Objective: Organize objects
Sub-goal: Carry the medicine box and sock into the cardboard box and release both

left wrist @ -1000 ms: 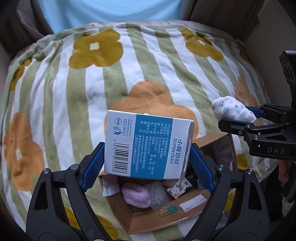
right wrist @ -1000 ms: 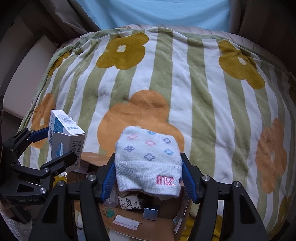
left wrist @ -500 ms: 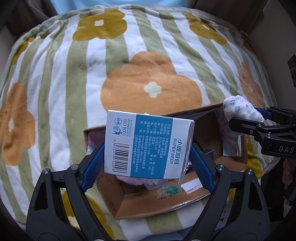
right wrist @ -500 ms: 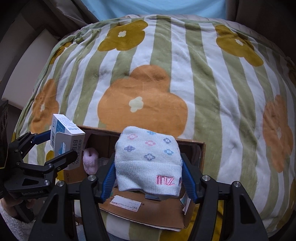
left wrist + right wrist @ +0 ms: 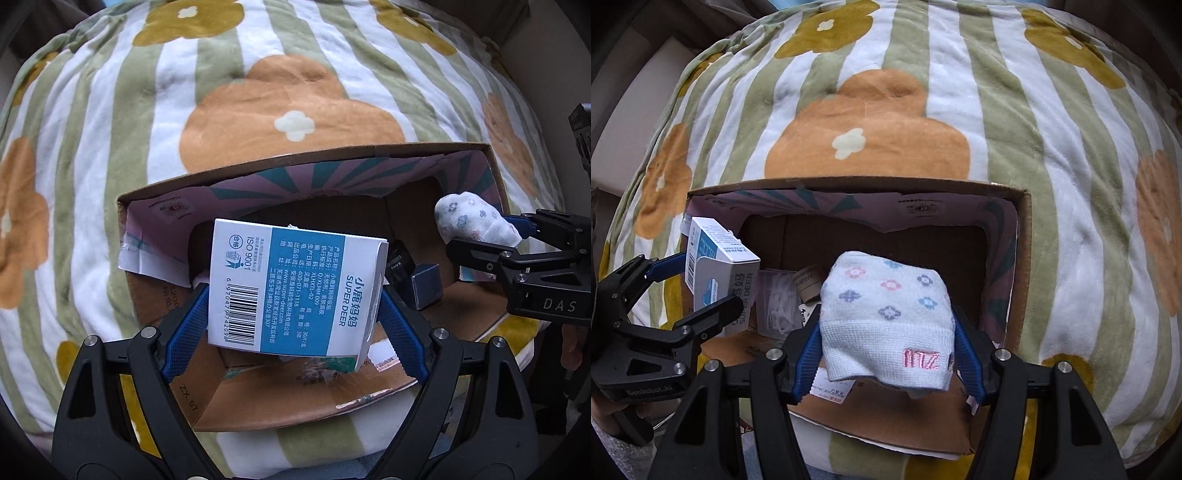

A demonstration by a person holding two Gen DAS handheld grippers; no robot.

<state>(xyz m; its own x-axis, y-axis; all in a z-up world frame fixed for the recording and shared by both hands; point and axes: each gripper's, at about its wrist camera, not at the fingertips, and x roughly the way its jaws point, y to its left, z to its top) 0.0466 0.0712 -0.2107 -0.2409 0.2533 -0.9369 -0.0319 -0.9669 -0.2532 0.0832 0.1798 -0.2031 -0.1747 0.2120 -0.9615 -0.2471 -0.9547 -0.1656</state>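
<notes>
My left gripper (image 5: 293,325) is shut on a white and blue SUPER DEER carton (image 5: 295,291), held above the open cardboard box (image 5: 295,170). The carton also shows in the right wrist view (image 5: 716,273), over the box's left side. My right gripper (image 5: 888,336) is shut on a white knitted baby hat with small flowers (image 5: 886,317), held over the box (image 5: 849,184) near its front. The hat also shows in the left wrist view (image 5: 476,219) at the box's right side.
The box sits on a bed with a striped flower blanket (image 5: 258,74). Inside the box lie a clear packet (image 5: 775,299), a small roll (image 5: 809,284), a dark lens-like item (image 5: 400,260) and a grey cube (image 5: 426,290). A labelled flap (image 5: 384,360) faces me.
Both grippers have moved forward and down over the box with their loads. The box now fills more of both views and its far wall is in sight.
</notes>
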